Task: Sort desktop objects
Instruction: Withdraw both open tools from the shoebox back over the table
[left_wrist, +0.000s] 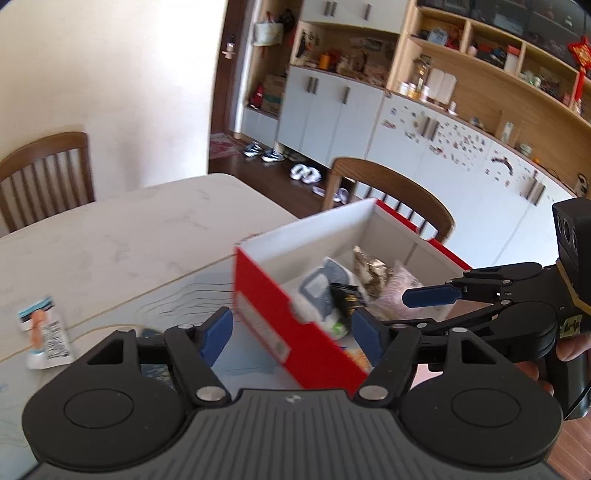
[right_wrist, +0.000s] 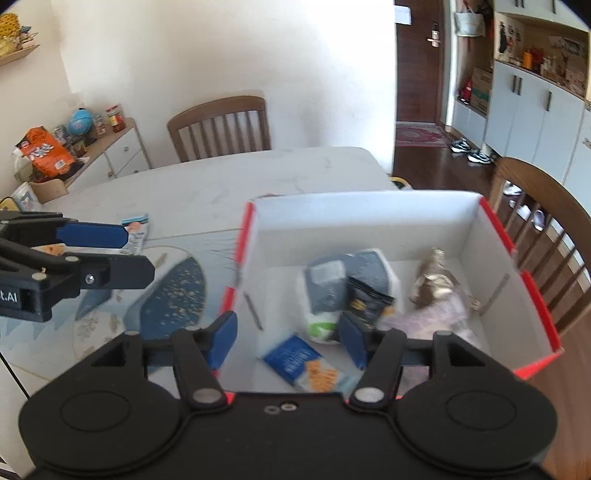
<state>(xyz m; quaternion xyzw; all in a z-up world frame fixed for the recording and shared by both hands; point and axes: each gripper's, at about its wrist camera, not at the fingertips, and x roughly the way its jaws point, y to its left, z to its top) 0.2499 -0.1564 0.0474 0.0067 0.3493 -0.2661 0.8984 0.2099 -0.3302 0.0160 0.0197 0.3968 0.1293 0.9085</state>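
Box: red outside, white inside (right_wrist: 369, 221), open-topped, standing on the table's near right part, beside a chair (right_wrist: 546, 229).
Contents: a blue snack pack (right_wrist: 306, 363) at the near wall, a white-and-grey pouch (right_wrist: 332, 288), a black sachet (right_wrist: 365, 299), a gold wrapper (right_wrist: 432, 280) and a pinkish bag (right_wrist: 443, 314) toward the right wall.
Loose packet: a white-and-blue one (left_wrist: 44, 332) lies on the table, well apart from the box, to its left.
Right gripper: (right_wrist: 288, 336) spread wide and empty, over the box's near edge.
Left gripper: (left_wrist: 291, 332) spread wide, holding nothing, over the box's near left corner.
Table: pale marble top (left_wrist: 129, 229) with a blue-patterned mat (right_wrist: 166, 295) left of the box.
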